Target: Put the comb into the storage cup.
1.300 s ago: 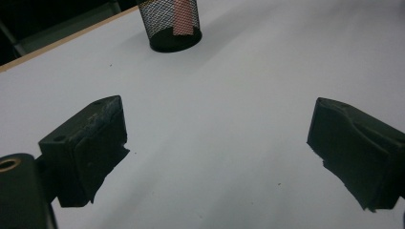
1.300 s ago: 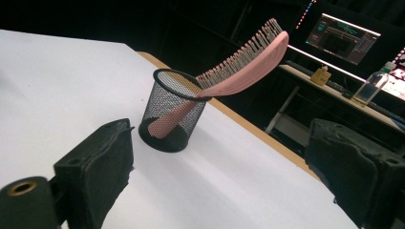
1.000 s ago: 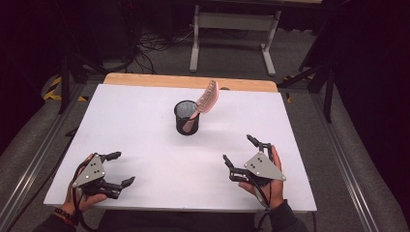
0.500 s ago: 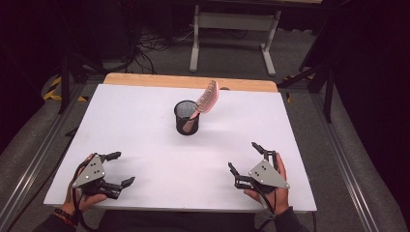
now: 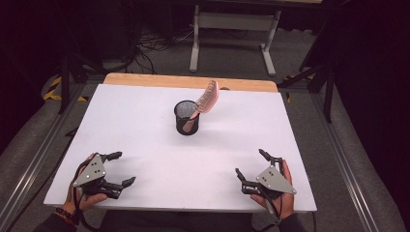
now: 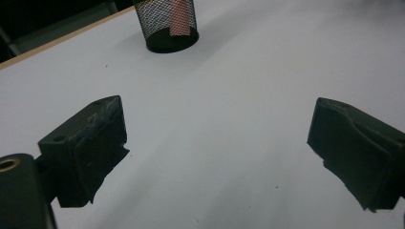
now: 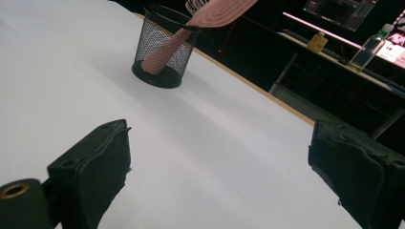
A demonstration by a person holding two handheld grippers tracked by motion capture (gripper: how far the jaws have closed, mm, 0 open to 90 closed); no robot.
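Note:
A black mesh cup (image 5: 186, 117) stands near the middle of the white table top (image 5: 145, 116). A pink hairbrush (image 5: 208, 98) leans in it, handle down, head sticking out to the right. The cup (image 6: 167, 24) sits far ahead in the left gripper view, and the cup (image 7: 163, 45) with the brush (image 7: 217, 12) far ahead in the right gripper view. My left gripper (image 5: 121, 169) rests open near the front left edge. Open too, my right gripper (image 5: 251, 165) lies near the front right edge. Nothing is between either pair of jaws.
A wooden strip (image 5: 188, 82) runs along the table's far edge. Beyond it stand a grey metal frame (image 5: 232, 34) and cables on the floor. Dark stands flank the table. A shelf with small bottles (image 7: 363, 50) is far off in the right gripper view.
My right gripper has drawn back toward the front right edge of the table and stayed open. The left gripper, the cup and the brush have not moved.

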